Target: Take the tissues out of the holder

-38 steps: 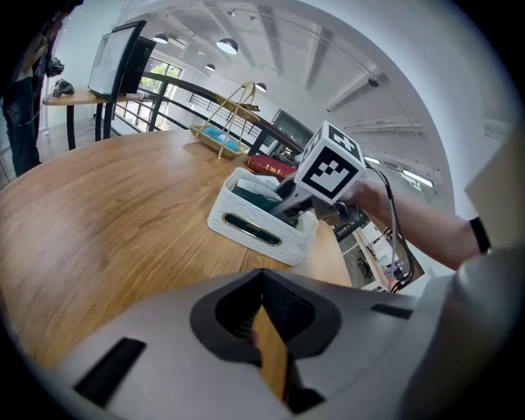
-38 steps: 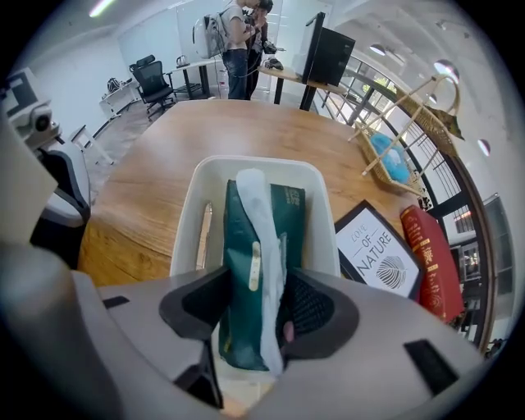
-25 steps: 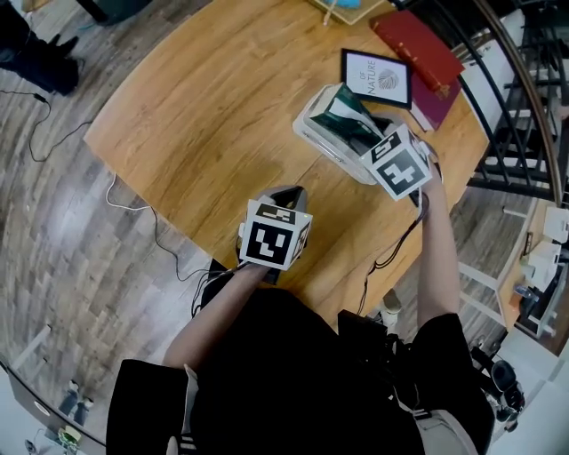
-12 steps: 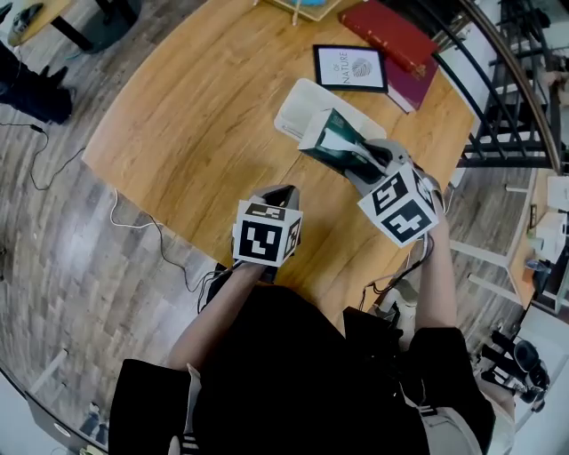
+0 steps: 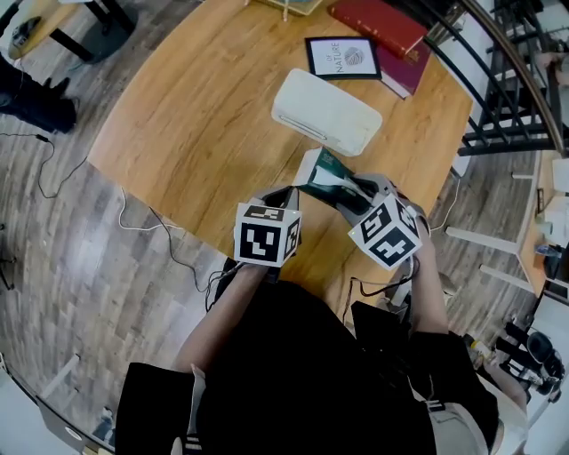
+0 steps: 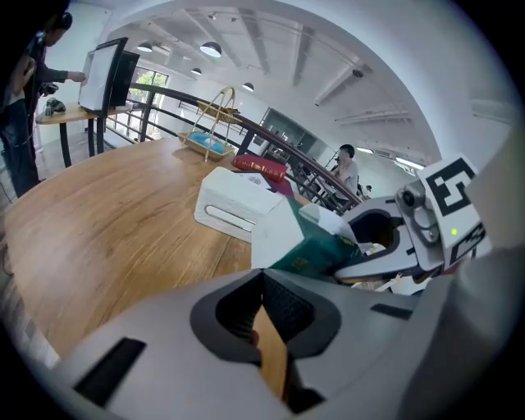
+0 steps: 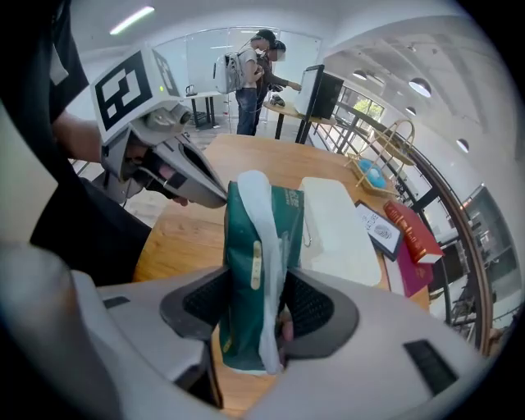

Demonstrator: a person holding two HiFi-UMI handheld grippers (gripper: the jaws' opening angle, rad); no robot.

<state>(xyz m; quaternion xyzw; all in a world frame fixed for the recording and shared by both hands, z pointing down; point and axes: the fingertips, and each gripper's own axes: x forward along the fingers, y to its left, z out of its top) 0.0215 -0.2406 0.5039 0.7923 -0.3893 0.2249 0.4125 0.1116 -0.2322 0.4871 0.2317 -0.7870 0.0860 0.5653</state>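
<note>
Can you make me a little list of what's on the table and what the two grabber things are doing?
table: round wooden table
tissue pack: green tissue pack, out of the holder, a white tissue poking from its top
holder: white holder, lying on the table, apart from the pack
right gripper: right gripper, jaws closed on the pack's lower part
left gripper: left gripper, jaws together, holding nothing, beside the pack
other things: framed picture and red book at the table's far edge
</note>
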